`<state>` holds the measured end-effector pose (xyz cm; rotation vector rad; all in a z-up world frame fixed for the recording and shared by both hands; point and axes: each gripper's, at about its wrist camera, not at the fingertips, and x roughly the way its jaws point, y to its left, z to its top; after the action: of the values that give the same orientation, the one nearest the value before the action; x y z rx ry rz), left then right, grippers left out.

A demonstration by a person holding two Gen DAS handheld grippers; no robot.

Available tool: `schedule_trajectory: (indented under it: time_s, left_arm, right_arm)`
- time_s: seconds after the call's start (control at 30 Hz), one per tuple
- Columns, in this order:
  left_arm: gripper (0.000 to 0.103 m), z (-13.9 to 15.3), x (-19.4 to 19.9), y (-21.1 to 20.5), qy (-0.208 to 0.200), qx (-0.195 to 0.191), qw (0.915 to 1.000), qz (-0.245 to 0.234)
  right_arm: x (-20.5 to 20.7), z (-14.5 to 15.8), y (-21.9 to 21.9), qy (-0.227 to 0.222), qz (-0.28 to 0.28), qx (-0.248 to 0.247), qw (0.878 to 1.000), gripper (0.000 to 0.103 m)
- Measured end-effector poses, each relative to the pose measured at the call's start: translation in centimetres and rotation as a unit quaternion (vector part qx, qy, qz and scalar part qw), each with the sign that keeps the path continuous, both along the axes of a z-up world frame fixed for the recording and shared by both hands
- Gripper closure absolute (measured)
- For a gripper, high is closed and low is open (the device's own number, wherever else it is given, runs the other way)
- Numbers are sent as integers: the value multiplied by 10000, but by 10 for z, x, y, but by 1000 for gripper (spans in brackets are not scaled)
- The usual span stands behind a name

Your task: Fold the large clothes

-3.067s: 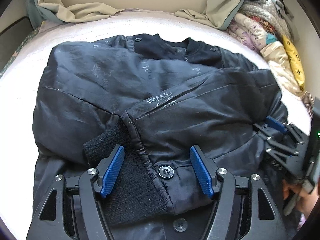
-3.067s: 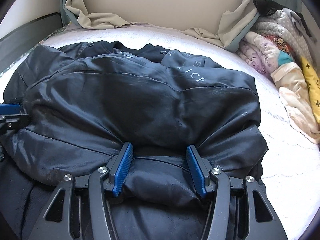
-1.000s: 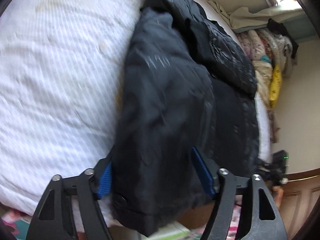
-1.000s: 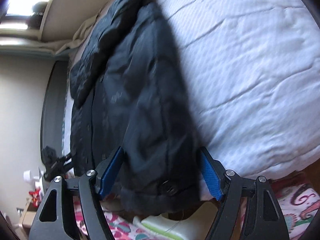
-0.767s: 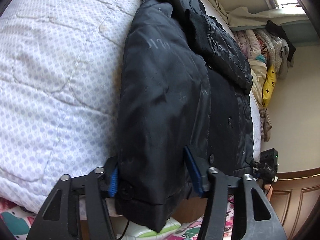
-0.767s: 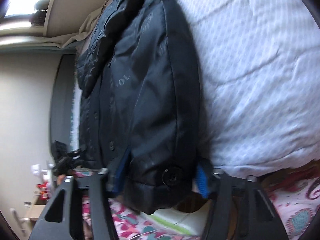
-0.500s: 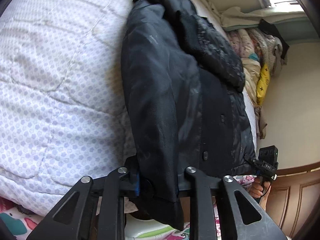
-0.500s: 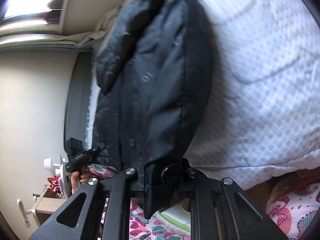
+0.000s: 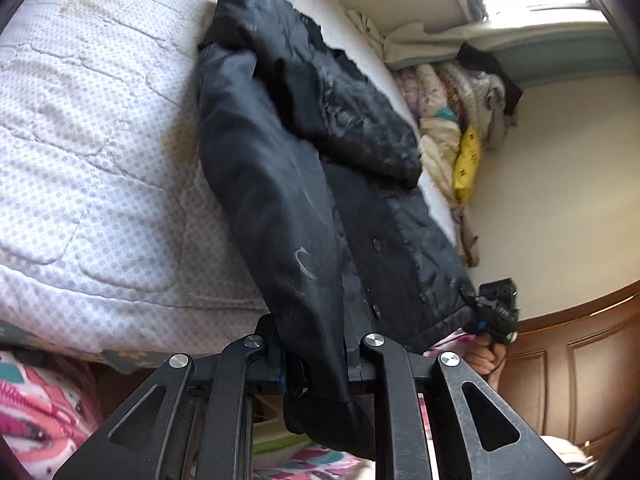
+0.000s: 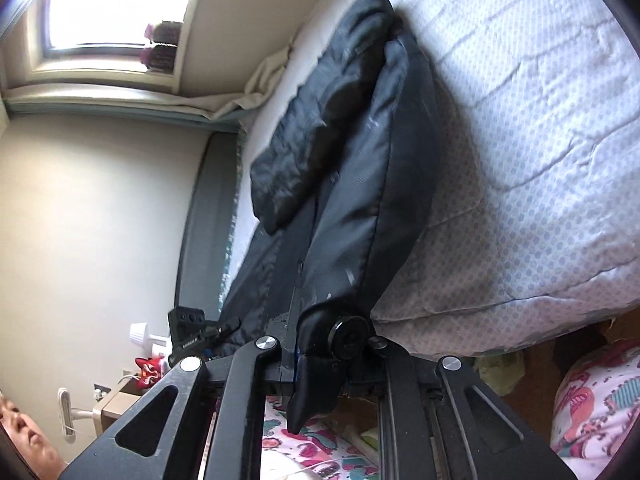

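Observation:
A black padded jacket (image 9: 304, 152) lies on the white quilted bed (image 9: 80, 160), sleeves folded in over its front. Its hem hangs over the near bed edge. My left gripper (image 9: 316, 364) is shut on one bottom corner of the jacket hem. My right gripper (image 10: 332, 352) is shut on the other bottom corner, where a black snap button (image 10: 348, 336) shows between the jaws. The jacket (image 10: 360, 152) also shows in the right wrist view, stretched from the hem up the bed. Each gripper shows small in the other's view, my right gripper (image 9: 494, 314) and my left gripper (image 10: 192, 332).
A pile of folded clothes (image 9: 460, 136) sits at the far right of the bed (image 10: 540, 140). A window (image 10: 116, 12) and beige sheet (image 10: 256, 92) are at the head. Patterned pink fabric (image 10: 592, 408) and a wooden door (image 9: 580, 380) lie below the bed edge.
Both grippers closed on the jacket's bottom corners and drew the hem a little off the bed edge toward me. Earlier, both were open over the jacket's folded sleeves.

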<state>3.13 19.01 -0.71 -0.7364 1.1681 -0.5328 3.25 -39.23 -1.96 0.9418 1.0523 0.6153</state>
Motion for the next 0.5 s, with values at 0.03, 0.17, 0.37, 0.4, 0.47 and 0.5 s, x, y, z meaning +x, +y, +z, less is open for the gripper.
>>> schedule_trajectory:
  time_s: [0.03, 0.17, 0.37, 0.4, 0.47, 0.5]
  left_arm:
    - [84, 2, 3, 3, 5, -92, 9999, 52]
    - [84, 12, 34, 16, -90, -488, 9983, 305]
    - [84, 44, 94, 11, -389, -465, 9965, 577]
    - [84, 47, 105, 12, -402, -467, 9961, 639]
    - [84, 54, 125, 10, -441, -427, 9956, 702]
    - [84, 55, 134, 8, -453, -382, 9956, 723]
  right_arm:
    - [2, 3, -3, -32, -41, 3, 10000, 94]
    - [23, 15, -10, -157, -153, 64, 9997, 94]
    - [76, 55, -2, -592, -234, -109, 9979, 94]
    - [87, 61, 0, -657, -252, -179, 9974, 94]
    - [107, 73, 8, -749, -276, -320, 9963, 94]
    - [119, 77, 11, -765, -299, -366, 9959, 94]
